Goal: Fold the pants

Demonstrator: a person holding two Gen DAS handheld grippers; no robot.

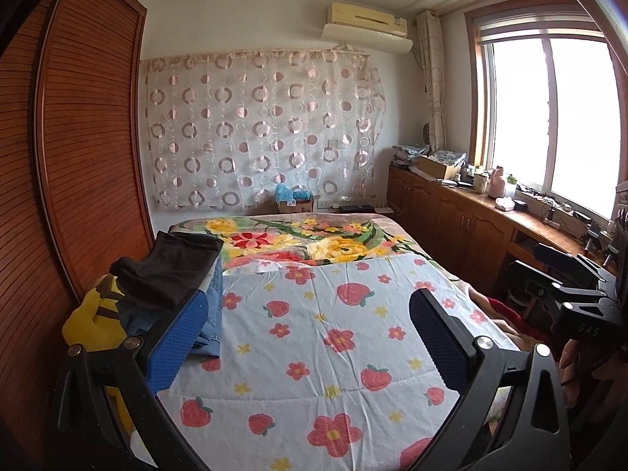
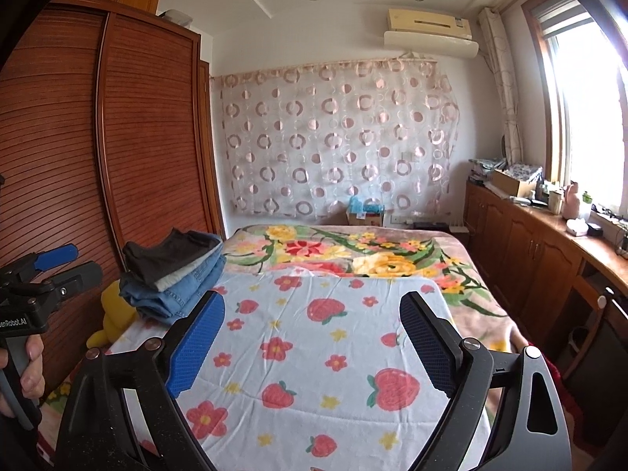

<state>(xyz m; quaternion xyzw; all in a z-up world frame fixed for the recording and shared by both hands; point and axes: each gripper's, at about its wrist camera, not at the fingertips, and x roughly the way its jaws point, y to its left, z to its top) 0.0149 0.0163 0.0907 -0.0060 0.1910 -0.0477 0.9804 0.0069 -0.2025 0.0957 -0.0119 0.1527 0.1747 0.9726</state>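
Observation:
A stack of folded pants (image 2: 172, 274) sits at the left edge of the bed, dark pants on top, a grey layer and blue jeans (image 2: 176, 294) beneath. It also shows in the left wrist view (image 1: 168, 271), partly behind my left finger. My left gripper (image 1: 310, 314) is open and empty above the strawberry sheet (image 1: 314, 333), to the right of the stack. My right gripper (image 2: 314, 318) is open and empty above the same sheet (image 2: 314, 333). Each gripper shows at the edge of the other's view: the right one (image 1: 565, 274), the left one (image 2: 62, 267).
A floral blanket (image 2: 353, 251) covers the far half of the bed. A yellow plush toy (image 2: 112, 314) lies beside the stack at the left edge. A wooden wardrobe (image 2: 117, 137) stands on the left, a cluttered cabinet counter (image 2: 549, 227) under the window on the right.

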